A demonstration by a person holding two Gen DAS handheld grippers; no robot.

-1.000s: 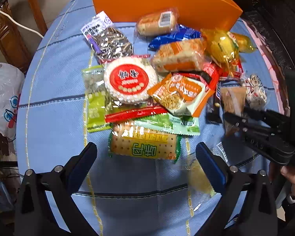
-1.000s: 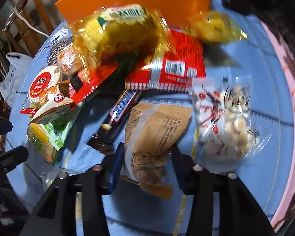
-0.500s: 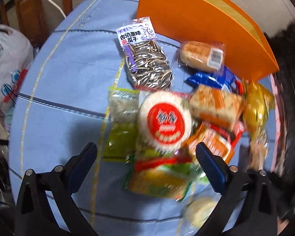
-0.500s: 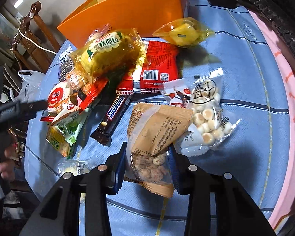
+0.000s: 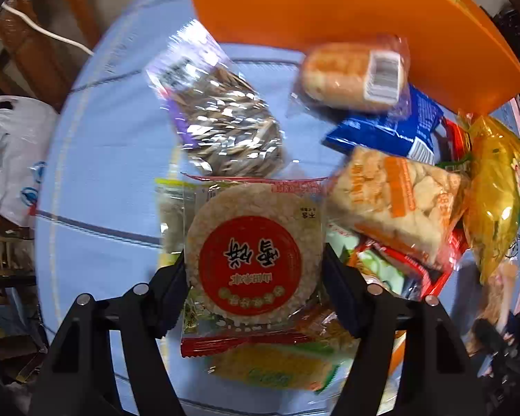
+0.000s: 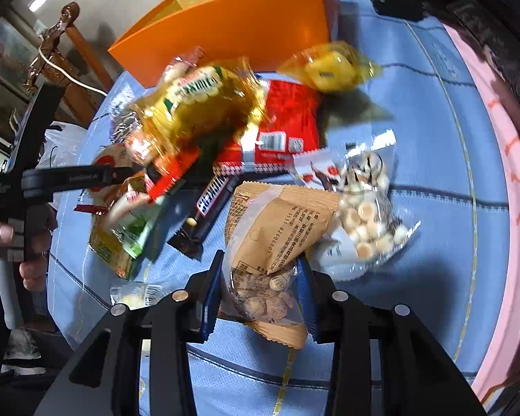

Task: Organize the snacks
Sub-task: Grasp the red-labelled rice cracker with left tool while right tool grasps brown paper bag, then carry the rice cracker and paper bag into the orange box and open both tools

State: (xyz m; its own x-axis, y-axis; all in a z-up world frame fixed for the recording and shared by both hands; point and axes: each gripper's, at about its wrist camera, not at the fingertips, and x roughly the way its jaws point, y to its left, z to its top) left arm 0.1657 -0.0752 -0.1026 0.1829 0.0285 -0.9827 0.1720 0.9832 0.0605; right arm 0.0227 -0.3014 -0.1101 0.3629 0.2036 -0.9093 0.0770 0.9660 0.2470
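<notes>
Item 1. Left gripper [image 5: 253,270]: fingers have just been closing and now bracket the round rice cracker pack [image 5: 253,260], red disc label up. The pads sit at the pack's two edges and appear to press the wrapper, so this reads as a fresh grasp. A second ago these fingers stood wide over bare cloth short of the pile; the gripper has since travelled in over the heap to this pack.

Item 2. Right gripper [image 6: 260,291]: fingers clenched on the tan nut pouch [image 6: 277,239], lower clear end pinched between the pads. The pouch hangs a little clear of the cloth where it earlier lay flat, so it seems lifted.

Item 3. Orange box [image 5: 329,10]: at the far edge of the counter [image 5: 97,159], behind the pile; likely the destination.

Item 4. Remaining stock, loose on the blue cloth: sunflower seed bag [image 5: 222,121], bread roll [image 5: 350,76], blue packet [image 5: 391,128], orange-striped cracker pack [image 5: 398,204], yellow cake bag [image 5: 495,201], chocolate bar [image 6: 204,211], small biscuit bag [image 6: 364,215].

Status: two packs in hand, neither yet in the box; most of the sorting still ahead.
</notes>
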